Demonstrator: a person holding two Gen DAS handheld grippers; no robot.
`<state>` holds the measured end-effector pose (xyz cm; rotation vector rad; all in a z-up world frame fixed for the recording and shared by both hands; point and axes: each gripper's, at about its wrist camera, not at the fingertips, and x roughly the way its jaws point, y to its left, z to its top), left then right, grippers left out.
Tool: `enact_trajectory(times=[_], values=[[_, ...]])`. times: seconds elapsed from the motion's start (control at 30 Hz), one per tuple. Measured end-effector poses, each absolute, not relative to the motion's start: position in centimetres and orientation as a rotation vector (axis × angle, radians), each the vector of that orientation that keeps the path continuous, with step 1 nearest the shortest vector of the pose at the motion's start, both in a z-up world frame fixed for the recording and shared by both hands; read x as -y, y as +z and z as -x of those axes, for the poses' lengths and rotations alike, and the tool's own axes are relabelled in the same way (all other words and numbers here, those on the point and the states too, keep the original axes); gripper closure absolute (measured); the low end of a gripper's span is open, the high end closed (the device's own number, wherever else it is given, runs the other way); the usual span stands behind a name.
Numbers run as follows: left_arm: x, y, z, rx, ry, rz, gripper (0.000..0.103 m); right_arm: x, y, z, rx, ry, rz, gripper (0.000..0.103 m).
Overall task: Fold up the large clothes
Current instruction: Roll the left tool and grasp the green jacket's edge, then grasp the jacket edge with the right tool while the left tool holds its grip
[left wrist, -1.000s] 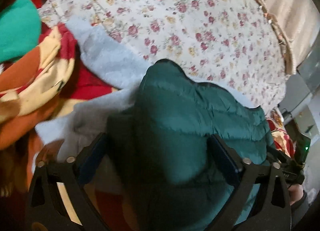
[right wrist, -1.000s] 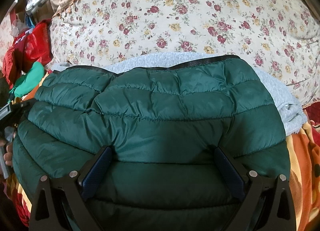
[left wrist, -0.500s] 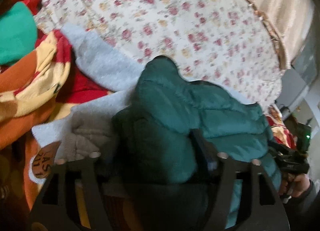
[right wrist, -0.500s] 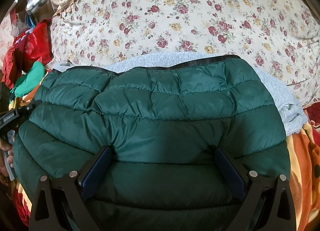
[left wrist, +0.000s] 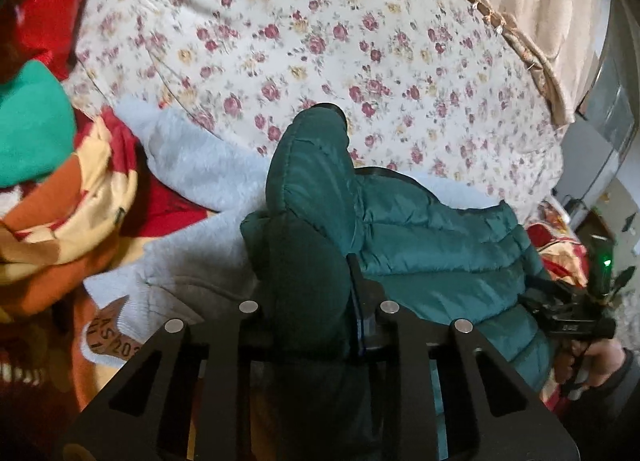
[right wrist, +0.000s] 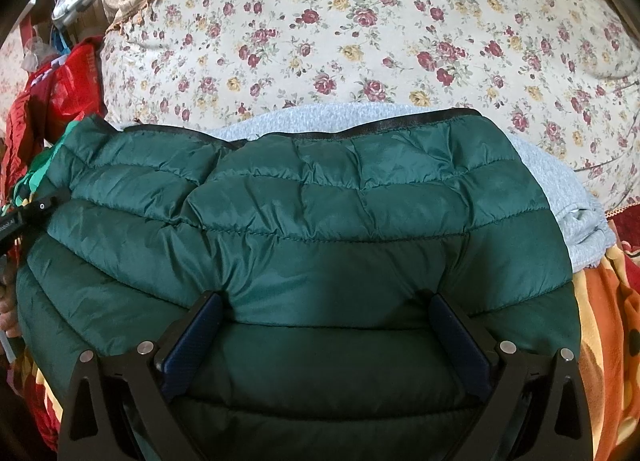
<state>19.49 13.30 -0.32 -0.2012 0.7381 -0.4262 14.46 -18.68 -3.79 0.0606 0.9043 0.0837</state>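
A dark green quilted puffer jacket (right wrist: 320, 213) lies folded on a light grey fleece garment (right wrist: 560, 197) on the flowered bedspread. In the left wrist view my left gripper (left wrist: 308, 293) is shut on a bunched end of the green jacket (left wrist: 420, 241), with a sleeve sticking up beyond the fingers. In the right wrist view my right gripper (right wrist: 324, 325) is open, its blue pads (right wrist: 192, 341) wide apart and pressed down on the jacket's near edge. The right gripper's body also shows at the right of the left wrist view (left wrist: 576, 321).
The flowered bedspread (right wrist: 360, 21) fills the far side. An orange, red and cream blanket (left wrist: 60, 221) and a bright green cloth (left wrist: 28, 133) lie at the left. The grey fleece (left wrist: 192, 165) spreads under the jacket. A red bag (right wrist: 68, 81) and clutter stand at the bed's far left.
My left gripper has closed from wide open onto the bunched end of the green jacket and lifted it a little. The right gripper has stayed open in place.
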Motion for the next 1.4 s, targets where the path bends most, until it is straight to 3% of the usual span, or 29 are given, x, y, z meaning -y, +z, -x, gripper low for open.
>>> enact_trajectory(times=[0.2, 0.4, 0.63, 0.8, 1.4], values=[[-12.1, -0.7, -19.3, -0.764, -0.312, 0.149, 0.080, 20.2, -1.5, -13.5, -0.855, 0.074, -0.027, 0.001], [-11.2, -1.3, -19.3, -0.778, -0.240, 0.097, 0.080, 29.1, 0.9, -11.4, -0.763, -0.056, -0.080, 0.001], [-10.8, -1.6, -19.5, -0.787, -0.205, 0.084, 0.079, 37.0, -0.6, -9.4, -0.802, -0.106, -0.182, 0.001], [-10.6, -2.2, -19.6, -0.779, -0.171, 0.066, 0.078, 36.6, -2.3, -10.8, -0.755, 0.104, -0.279, 0.001], [-10.1, -3.7, -20.4, -0.787, -0.111, 0.028, 0.077, 37.4, -10.2, -17.6, -0.901, 0.576, -0.662, 0.002]])
